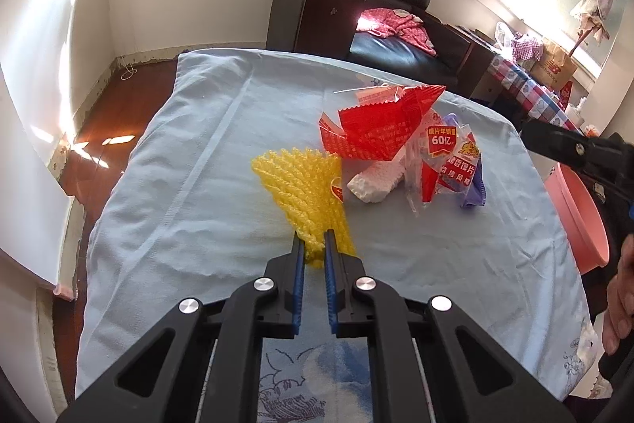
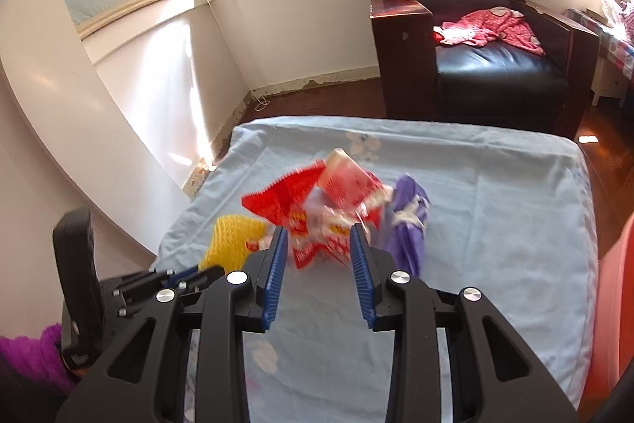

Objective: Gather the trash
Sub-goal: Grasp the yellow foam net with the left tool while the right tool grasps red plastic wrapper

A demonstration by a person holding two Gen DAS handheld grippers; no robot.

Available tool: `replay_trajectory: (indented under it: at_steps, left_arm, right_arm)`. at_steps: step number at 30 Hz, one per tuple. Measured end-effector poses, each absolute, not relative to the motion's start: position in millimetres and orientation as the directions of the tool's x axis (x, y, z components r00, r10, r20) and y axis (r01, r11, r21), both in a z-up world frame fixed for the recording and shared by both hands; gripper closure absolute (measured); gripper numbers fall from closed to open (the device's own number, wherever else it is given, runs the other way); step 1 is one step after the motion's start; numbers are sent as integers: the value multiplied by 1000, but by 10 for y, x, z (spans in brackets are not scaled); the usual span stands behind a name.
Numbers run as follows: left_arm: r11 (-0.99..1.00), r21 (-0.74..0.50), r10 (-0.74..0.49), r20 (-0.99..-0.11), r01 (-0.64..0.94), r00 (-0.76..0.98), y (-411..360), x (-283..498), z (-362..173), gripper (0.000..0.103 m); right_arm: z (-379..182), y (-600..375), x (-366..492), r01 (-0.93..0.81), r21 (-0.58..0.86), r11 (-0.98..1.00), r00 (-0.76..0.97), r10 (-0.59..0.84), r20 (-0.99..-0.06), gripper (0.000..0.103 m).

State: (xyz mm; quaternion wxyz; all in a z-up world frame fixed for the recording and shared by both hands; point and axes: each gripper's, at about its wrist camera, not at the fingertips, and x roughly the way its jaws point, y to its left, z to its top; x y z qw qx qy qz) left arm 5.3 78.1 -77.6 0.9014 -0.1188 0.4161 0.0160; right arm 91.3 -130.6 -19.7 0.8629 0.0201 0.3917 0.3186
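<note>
I worked over a table draped in a pale blue cloth (image 1: 206, 161), its far edge facing a dark leather armchair (image 2: 495, 66) with a pink garment (image 2: 491, 26) on the seat. Brown wood floor (image 1: 103, 121) and a white wall ran along the left side, and a salmon-pink basin (image 1: 574, 221) sat just off the cloth's right edge. The left and near parts of the cloth lay bare.

My left gripper (image 1: 315, 244) was clamped on the near end of the yellow foam net (image 1: 305, 185). Beside it lay the heap: a red wrapper (image 1: 376, 133), a white foam block (image 1: 376, 185), a purple wrapper (image 1: 473, 185). My right gripper (image 2: 317, 244) stood partly apart, nothing pressed between its pads, the blurred red wrappers just beyond its tips.
</note>
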Motion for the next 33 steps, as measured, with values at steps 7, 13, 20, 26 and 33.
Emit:
replay_trajectory:
  at_steps: [7, 13, 20, 26, 33]
  left_arm:
    - [966, -222, -77, -731, -129, 678, 888, -78, -730, 95]
    - [960, -243, -81, -715, -138, 695, 968, -136, -714, 95]
    - [956, -253, -83, -712, -145, 697, 1009, -166, -724, 95]
    - [956, -256, -82, -705, -145, 704, 1023, -189, -710, 95]
    - [958, -251, -76, -689, -138, 721, 998, -211, -621, 95]
  right_arm:
    - [-283, -1036, 1380, -483, 392, 783, 419, 599, -682, 70]
    - [-425, -896, 1646, -412, 482, 773, 357, 623, -696, 70]
    - [-667, -893, 1851, -285, 608, 741, 282, 671, -686, 70]
    - [-663, -909, 1775, -309, 602, 736, 294, 676, -676, 70]
    - [-521, -977, 1548, -385, 541, 748, 346, 660, -666, 98]
